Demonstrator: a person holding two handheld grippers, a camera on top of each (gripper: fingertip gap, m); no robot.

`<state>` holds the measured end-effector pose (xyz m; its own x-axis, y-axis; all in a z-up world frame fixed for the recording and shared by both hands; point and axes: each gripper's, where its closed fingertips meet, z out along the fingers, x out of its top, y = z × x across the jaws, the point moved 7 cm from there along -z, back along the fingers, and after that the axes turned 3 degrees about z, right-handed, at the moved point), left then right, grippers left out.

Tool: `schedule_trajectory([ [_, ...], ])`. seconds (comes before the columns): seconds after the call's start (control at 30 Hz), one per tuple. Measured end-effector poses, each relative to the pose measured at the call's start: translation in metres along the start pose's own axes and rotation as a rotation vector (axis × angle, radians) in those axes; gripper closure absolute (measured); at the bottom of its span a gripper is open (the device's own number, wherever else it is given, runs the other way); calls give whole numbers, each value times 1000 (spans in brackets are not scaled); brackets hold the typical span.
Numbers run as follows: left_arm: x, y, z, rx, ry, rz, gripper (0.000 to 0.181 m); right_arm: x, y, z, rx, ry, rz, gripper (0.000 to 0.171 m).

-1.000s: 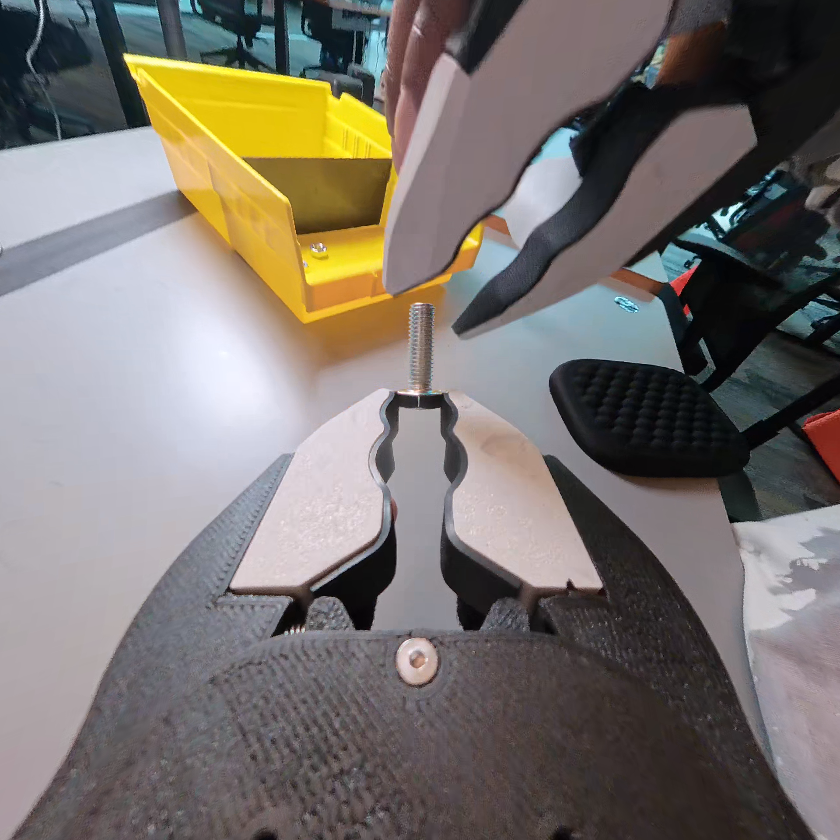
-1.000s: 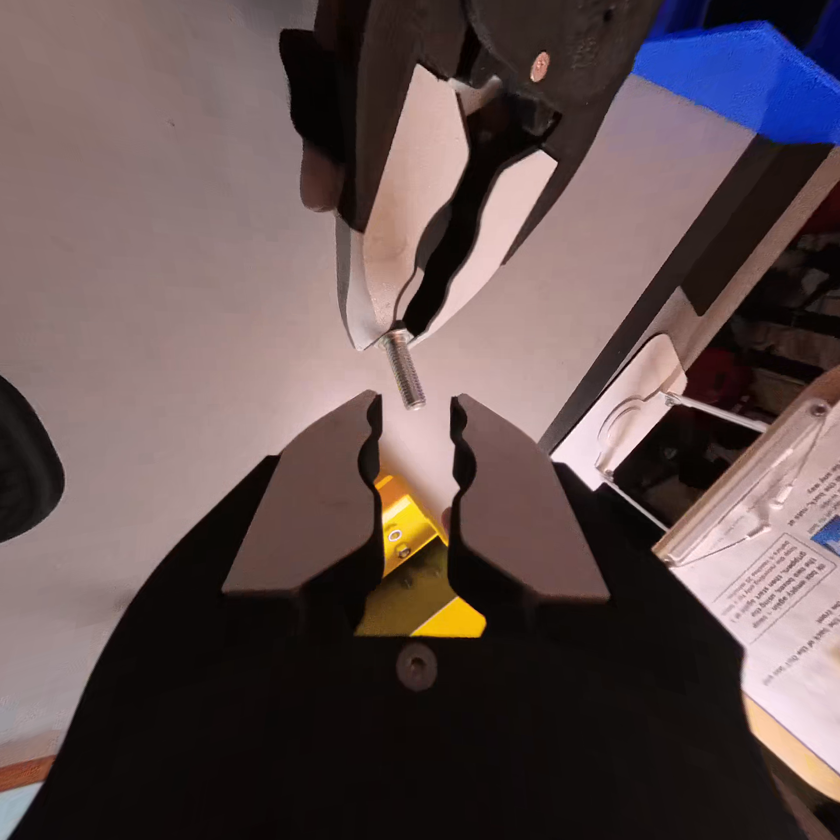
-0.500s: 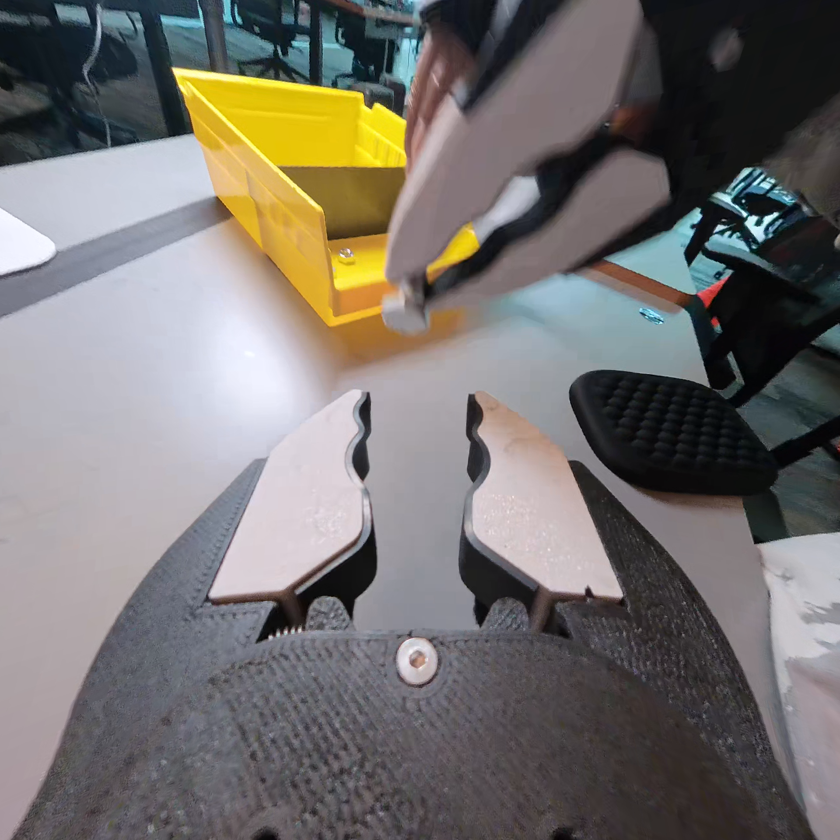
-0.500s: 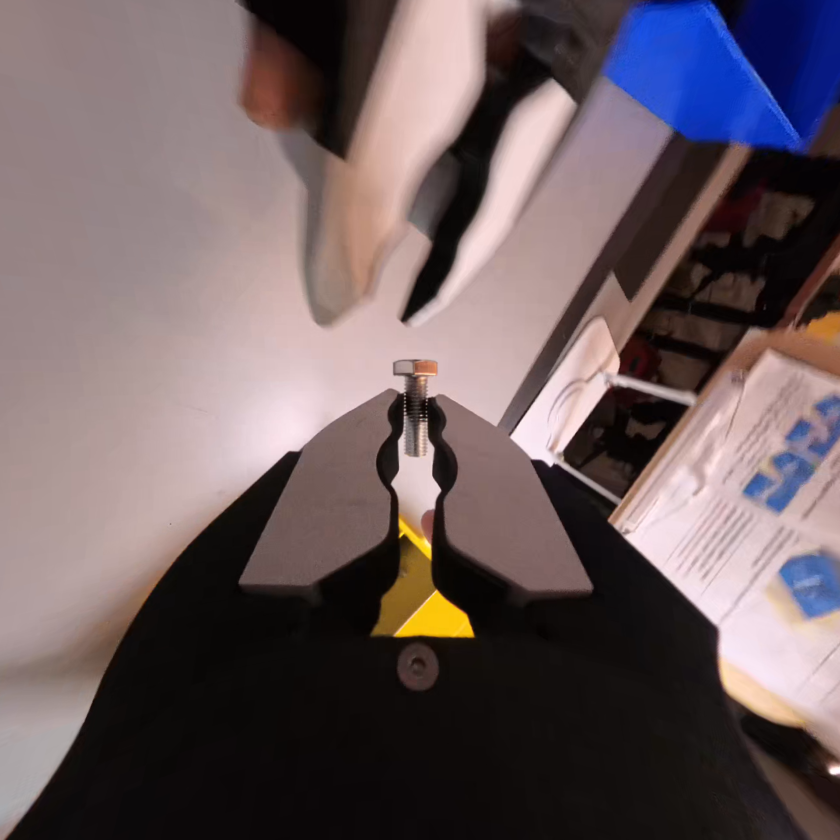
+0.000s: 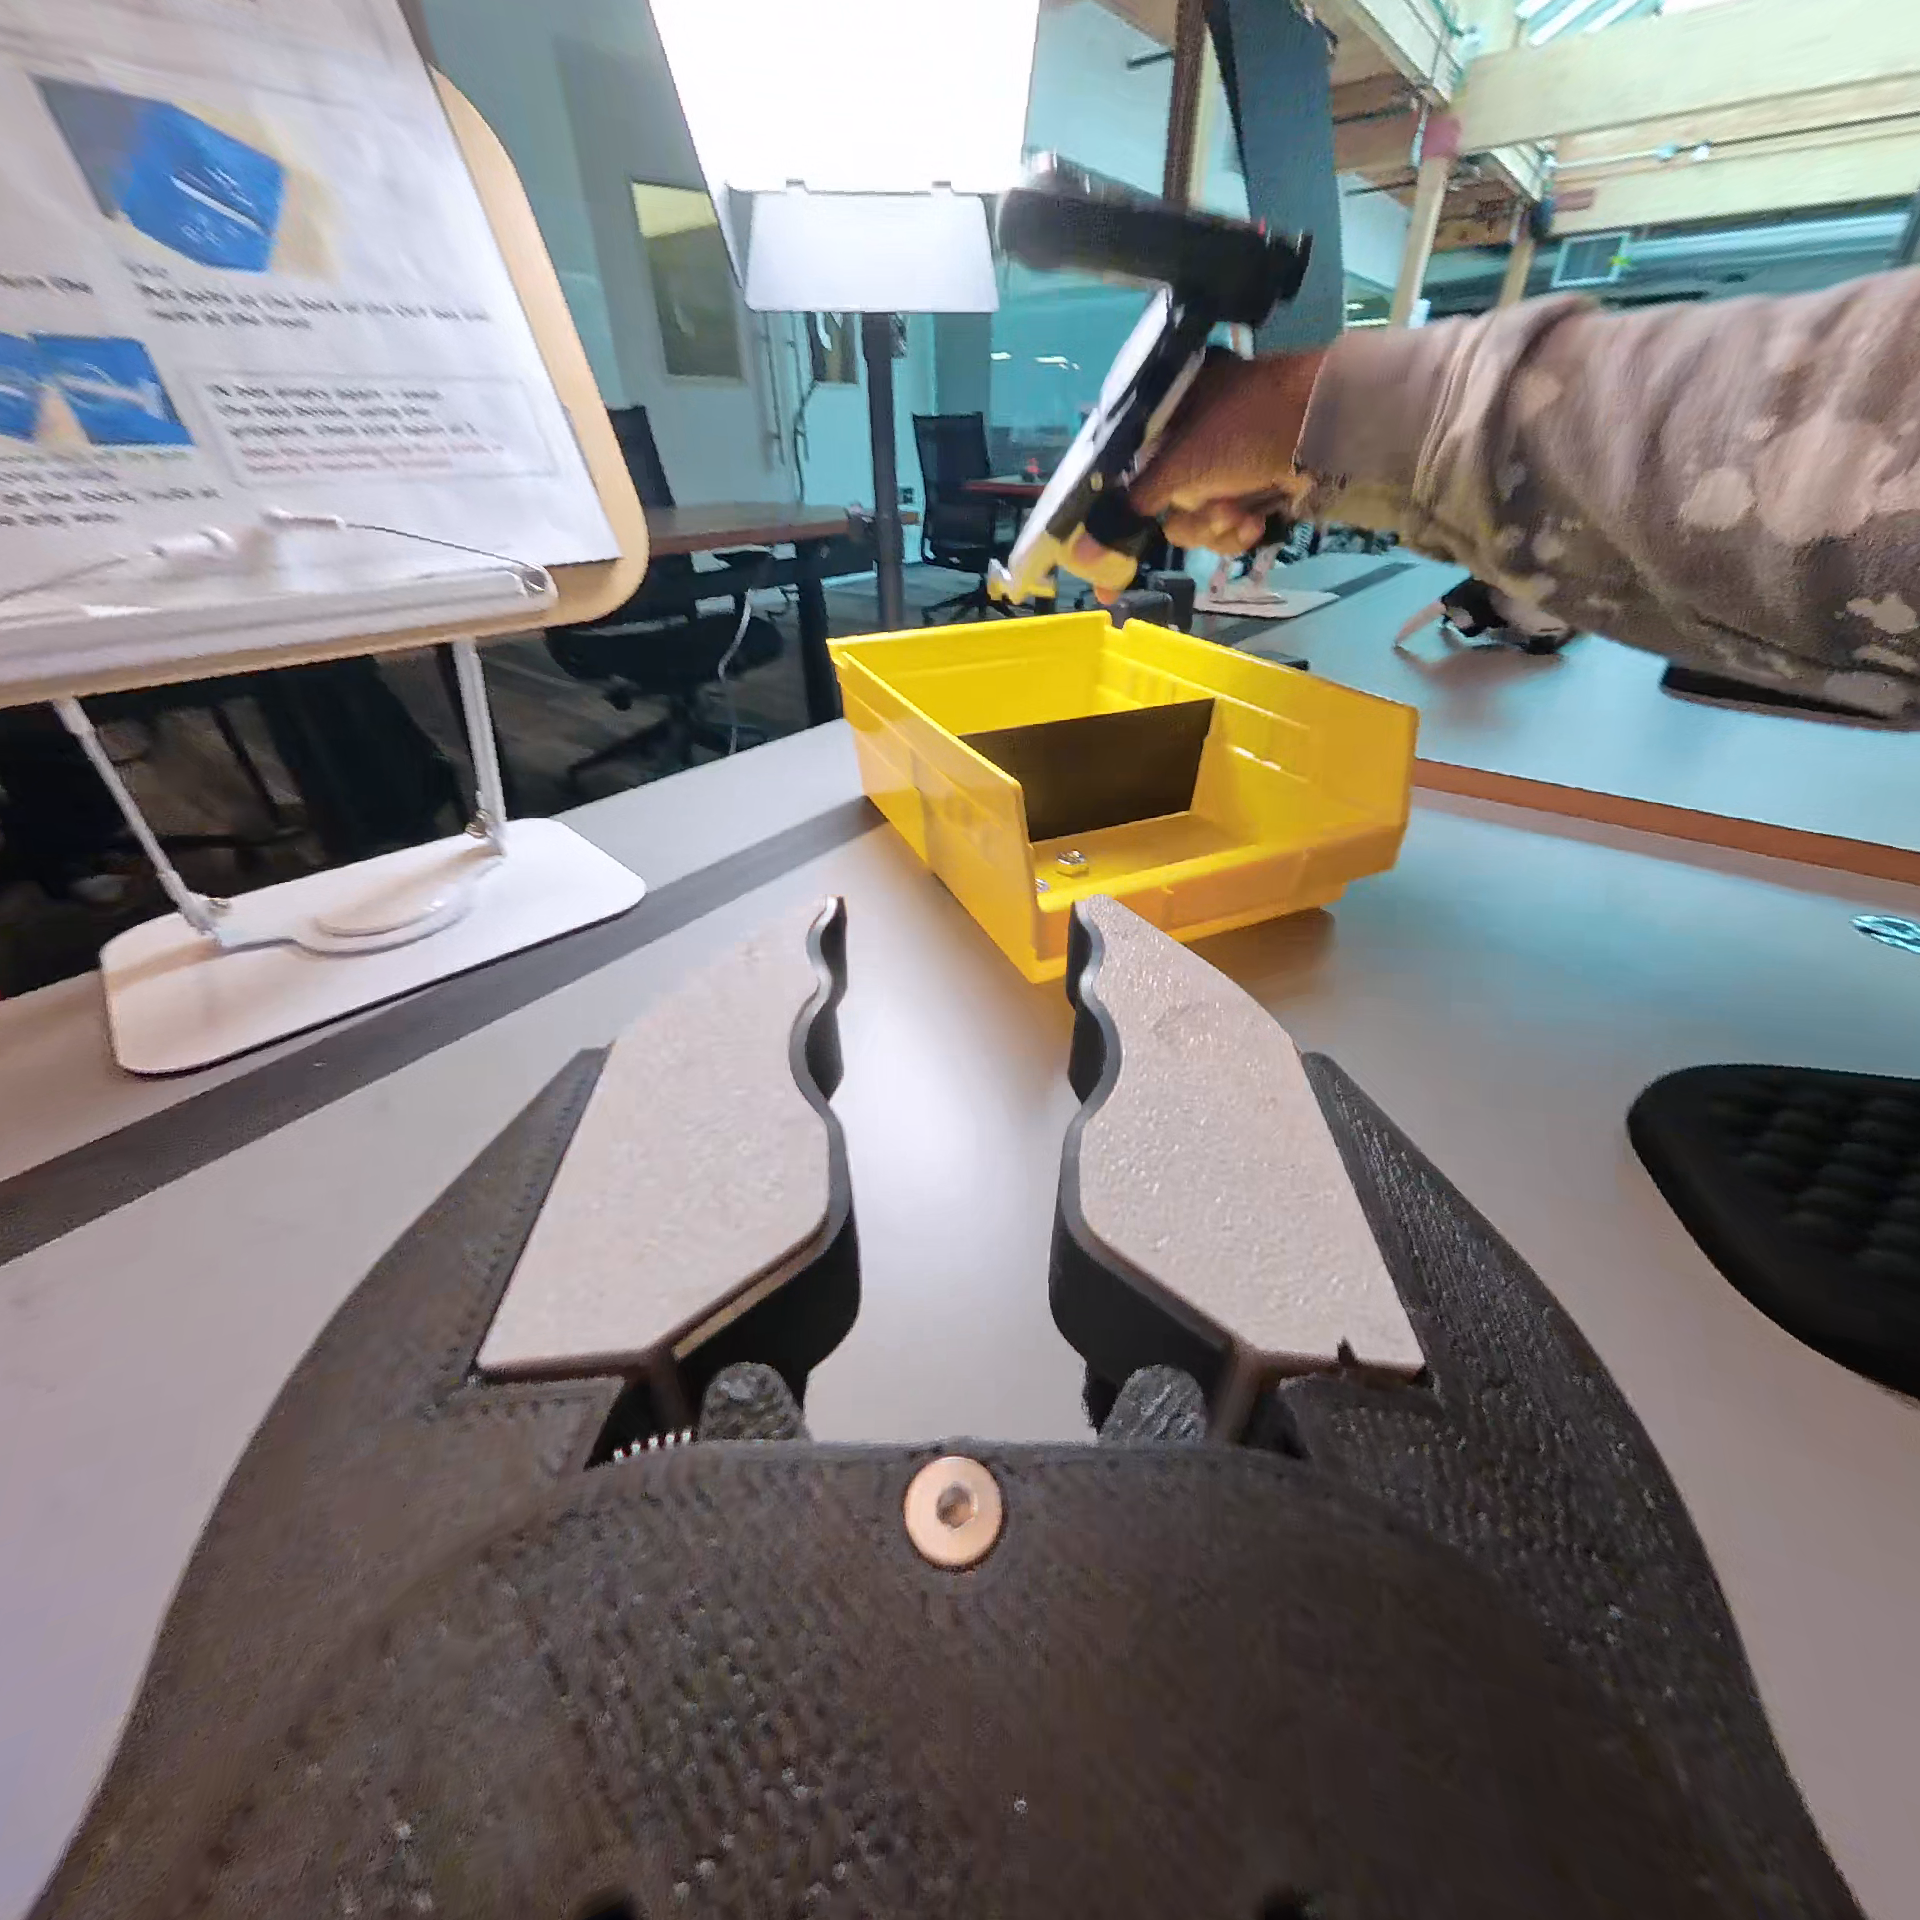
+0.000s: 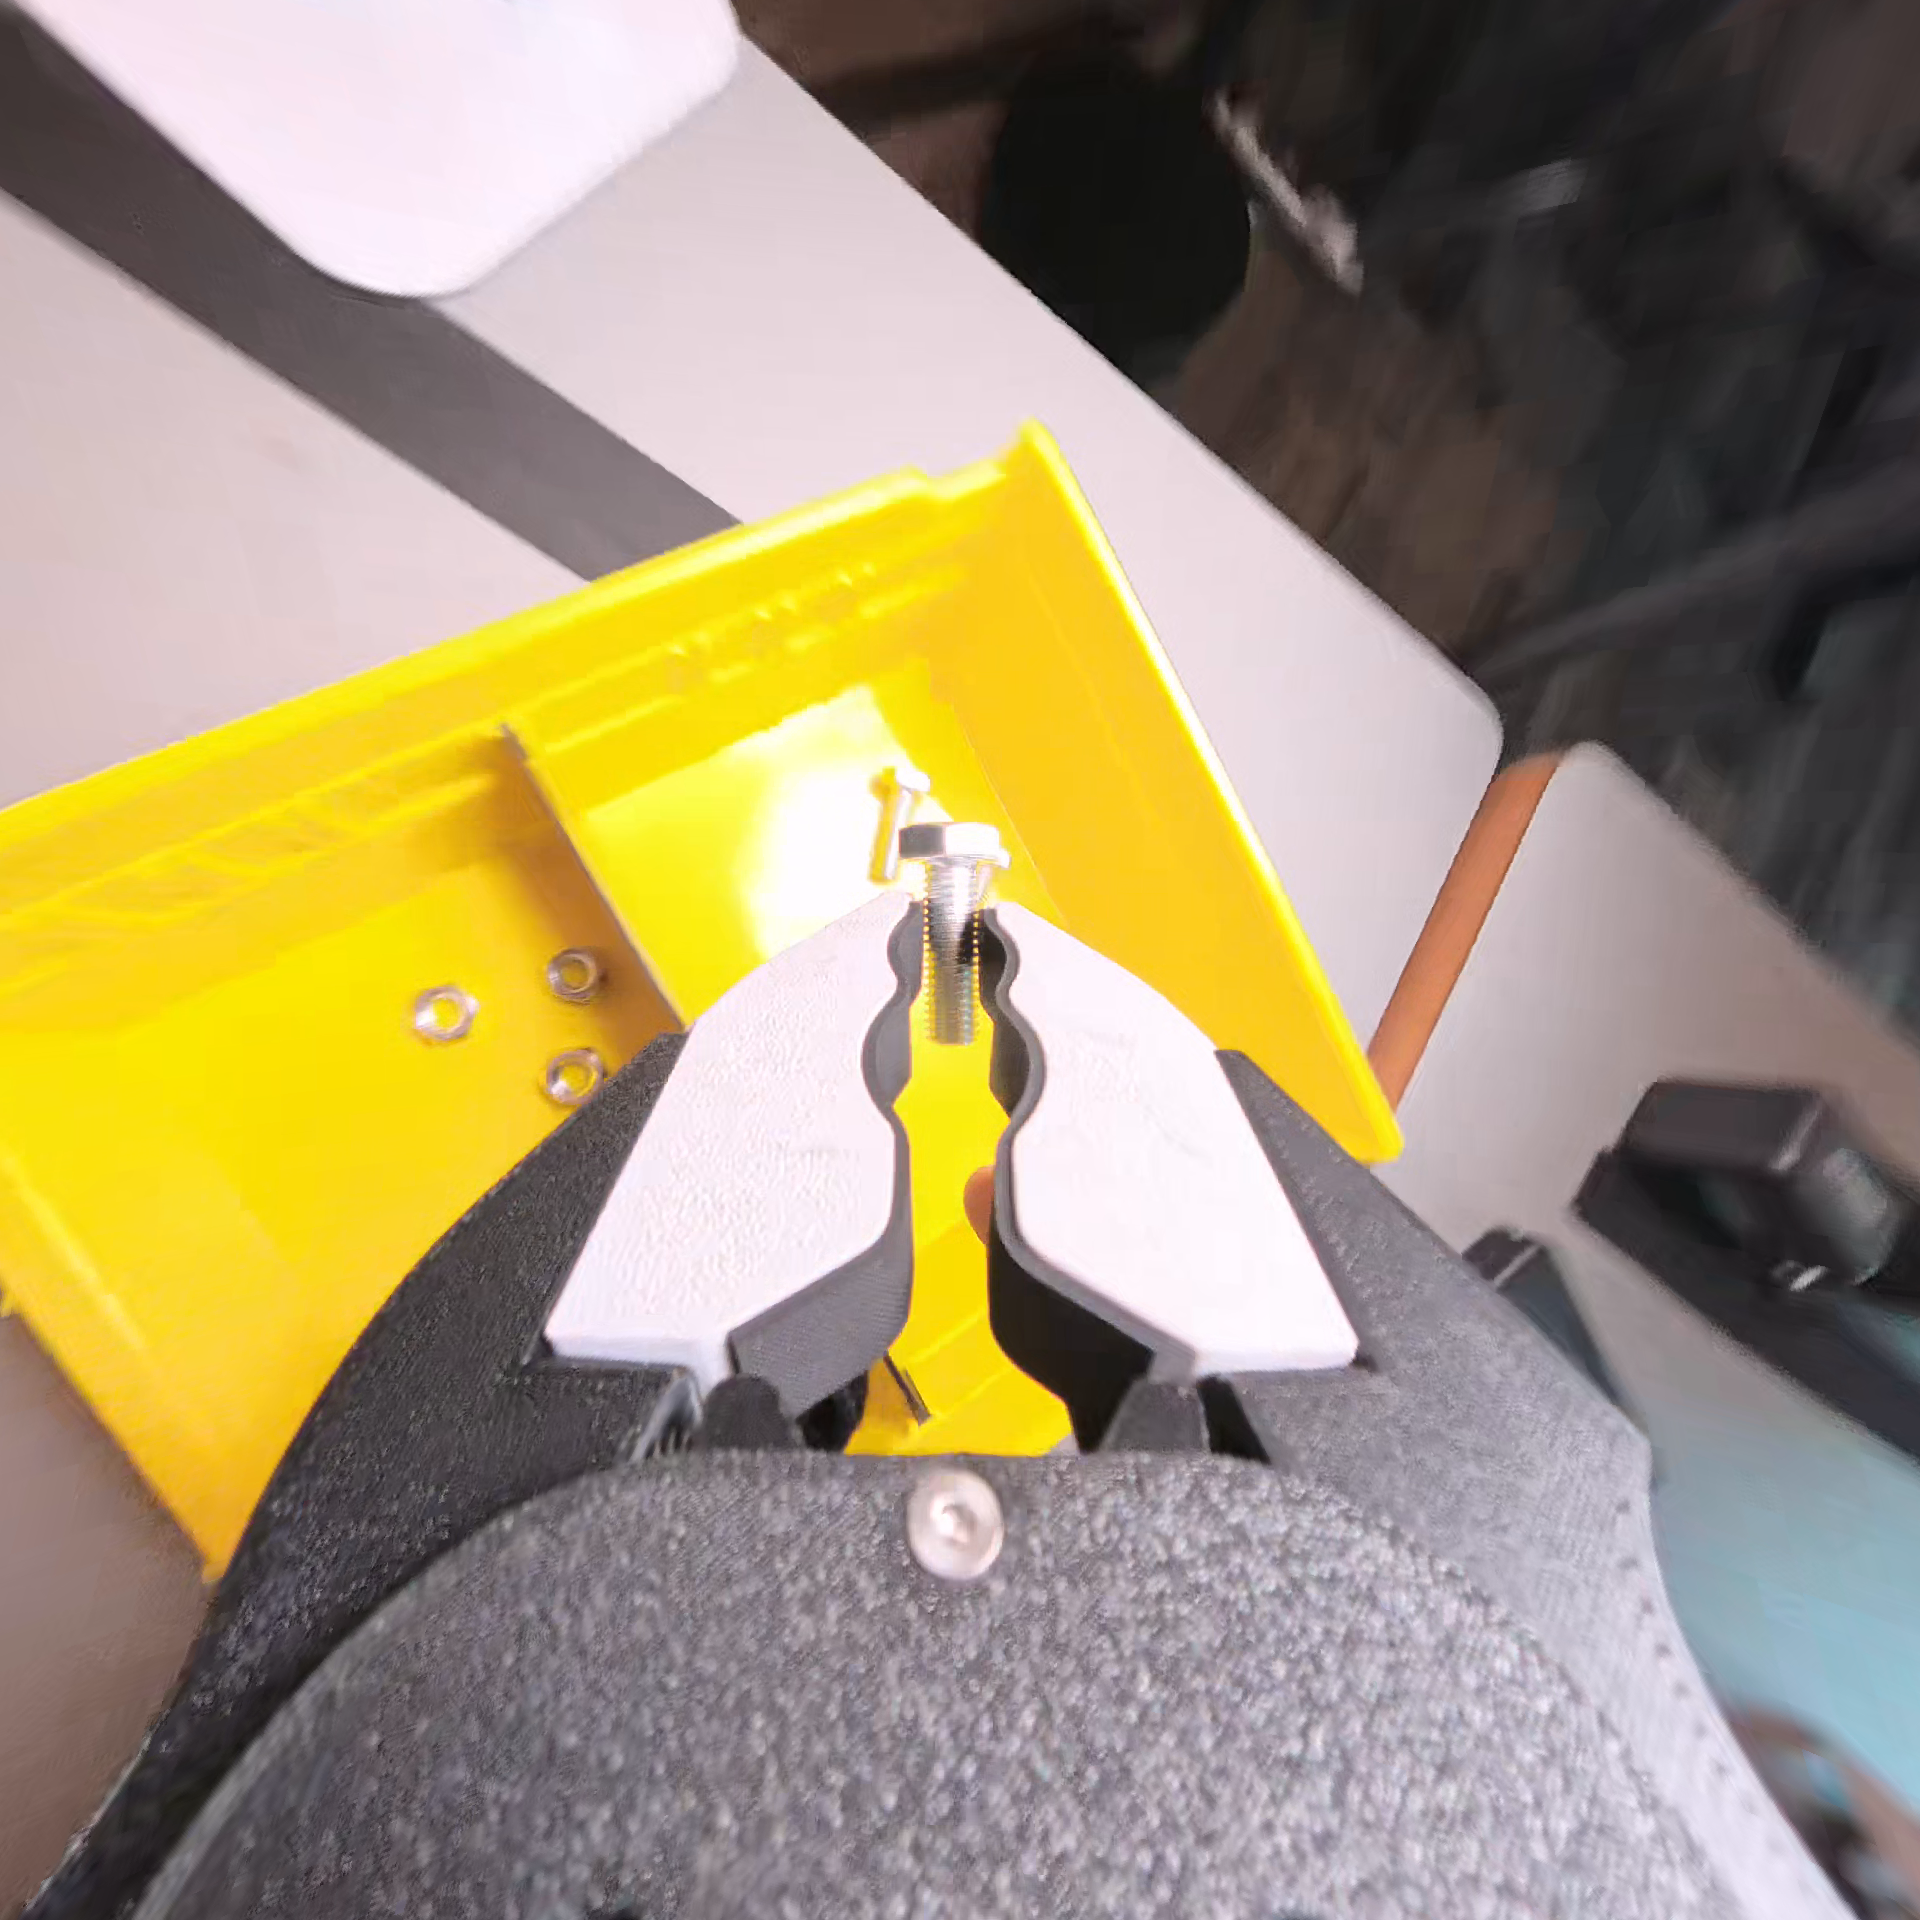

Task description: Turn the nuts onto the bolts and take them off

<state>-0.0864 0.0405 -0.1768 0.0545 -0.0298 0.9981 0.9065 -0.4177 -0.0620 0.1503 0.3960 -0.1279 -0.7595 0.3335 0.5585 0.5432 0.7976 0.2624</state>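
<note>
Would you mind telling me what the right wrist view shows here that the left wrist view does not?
Only the right wrist view shows the bolt clamped in the right gripper, three loose nuts and a second bolt lying in the bin. Only the left wrist view shows the left gripper with jaws apart and empty, the document stand and the black pad. Both show the yellow bin on the grey table.

Gaping left tongs [image 5: 951, 935] before yellow bin [image 5: 1132, 821] on table [image 5: 312, 1195]
</note>
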Motion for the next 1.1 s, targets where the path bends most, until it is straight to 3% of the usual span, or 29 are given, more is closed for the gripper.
schedule_trajectory([
  [0.13, -1, -4, -1, 30, 11, -18, 142, -23, 19, 44, -24, -132, 226, 161],
  [0.33, -4, -10, -1, 33, 4, -39, 149, -40, 22, 93, -54, -316, 351, 161],
  [0.7, -9, -15, 1, 20, -27, -30, 150, -55, 24, 111, -43, -480, 367, 155],
  [0.87, -8, -15, 0, 13, -47, -21, 146, -19, 24, 64, -42, -285, 291, 151],
  [0.97, -6, -19, -1, 23, -41, -29, 144, 7, 4, 21, -28, -2, 261, 151],
  [1.1, -2, -29, -4, 29, -39, -22, 151, 18, -56, -41, 56, 396, 229, 148],
])
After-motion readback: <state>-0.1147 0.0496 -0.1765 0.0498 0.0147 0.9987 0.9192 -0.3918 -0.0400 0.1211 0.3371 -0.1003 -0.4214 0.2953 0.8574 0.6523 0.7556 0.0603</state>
